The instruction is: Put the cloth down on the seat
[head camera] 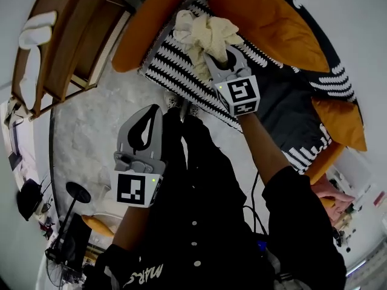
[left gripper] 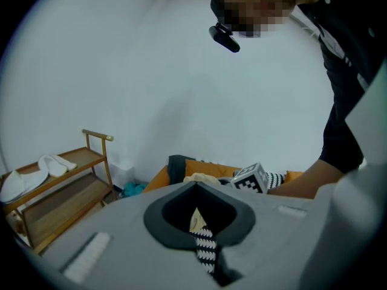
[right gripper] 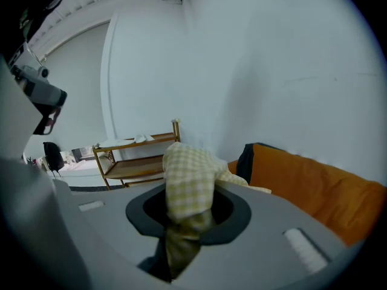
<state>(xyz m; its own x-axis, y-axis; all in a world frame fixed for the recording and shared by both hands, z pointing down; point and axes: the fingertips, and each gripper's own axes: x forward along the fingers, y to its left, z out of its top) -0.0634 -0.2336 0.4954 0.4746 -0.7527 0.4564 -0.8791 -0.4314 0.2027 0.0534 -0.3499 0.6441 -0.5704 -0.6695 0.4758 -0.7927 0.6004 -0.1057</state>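
We gripped the cloth in the right gripper above the seat, unreleased; left gripper closed, empty.

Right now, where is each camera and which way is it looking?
Head view: on the person's head, facing down at the black-and-white patterned sofa seat; shows the right forearm, the shut left gripper, and the right gripper clamping the crumpled yellow checked cloth.
Left gripper view: on the left gripper, looking along its jaws toward that seat; shows that forearm.
Right gripper view: on the right gripper, looking past the cloth at a white wall; no arm shows.
Shared: both gripper views show the cloth and a wooden two-shelf rack.
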